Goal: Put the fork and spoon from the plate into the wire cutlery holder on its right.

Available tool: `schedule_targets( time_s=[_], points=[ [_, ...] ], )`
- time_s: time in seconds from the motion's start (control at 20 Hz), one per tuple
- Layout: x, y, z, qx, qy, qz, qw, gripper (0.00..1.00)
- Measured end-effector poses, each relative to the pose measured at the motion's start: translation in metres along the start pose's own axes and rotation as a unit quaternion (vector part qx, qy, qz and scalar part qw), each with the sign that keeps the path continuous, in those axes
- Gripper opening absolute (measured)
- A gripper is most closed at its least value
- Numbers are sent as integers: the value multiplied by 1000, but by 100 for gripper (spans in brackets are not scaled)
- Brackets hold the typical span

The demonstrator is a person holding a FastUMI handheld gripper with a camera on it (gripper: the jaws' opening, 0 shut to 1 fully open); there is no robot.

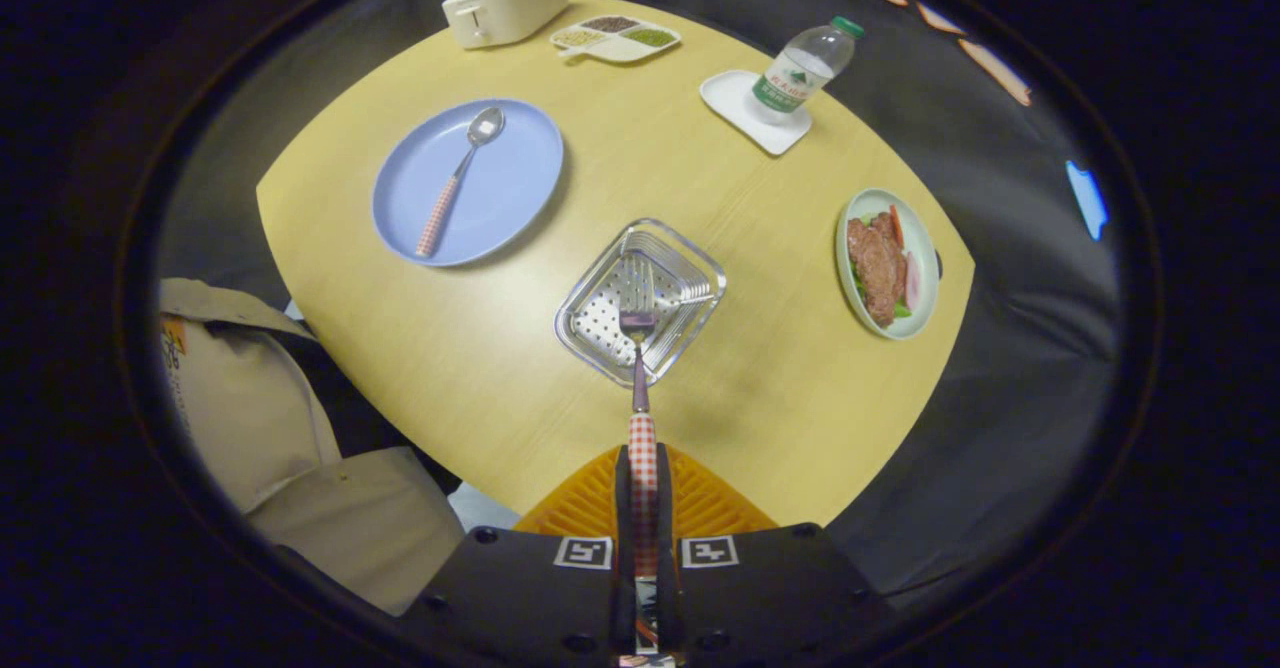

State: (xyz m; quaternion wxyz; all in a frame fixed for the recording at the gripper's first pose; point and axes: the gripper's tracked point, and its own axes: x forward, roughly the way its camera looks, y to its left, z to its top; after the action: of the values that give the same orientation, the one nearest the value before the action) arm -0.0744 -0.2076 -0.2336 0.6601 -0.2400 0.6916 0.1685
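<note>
— Across the wide yellow table (480, 368), what's the picture?

— Biggest item first: the blue plate (505, 198) sits well left of centre, and the spoon (458, 178) lies on it, bowl away from us, checked handle toward the near rim.

— And the holder?

— The wire cutlery holder (690, 278) stands to the plate's right, just ahead of the fingers. Off to its right, near the table's edge, a pale dish of meat (880, 268). At the far side, a toaster (505, 3), a divided tray (615, 40) and a water bottle (805, 68) on a white coaster (740, 113).

— The fork?

— The fork (638, 348) hangs over the holder, tines above its perforated floor; whether they touch it, I can't tell.

— Grip?

— The gripper (642, 488) has both fingers pressed together on the fork's checked handle, clamped tight.
</note>
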Motion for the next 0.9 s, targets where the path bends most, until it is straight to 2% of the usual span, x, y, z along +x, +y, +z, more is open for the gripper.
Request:
schedule_targets(
  time_s=[0.5,0.9],
  points=[
    [15,4,13,-6,55,16,998,13],
    [15,-4,26,26,20,3,999,19]
  ],
)
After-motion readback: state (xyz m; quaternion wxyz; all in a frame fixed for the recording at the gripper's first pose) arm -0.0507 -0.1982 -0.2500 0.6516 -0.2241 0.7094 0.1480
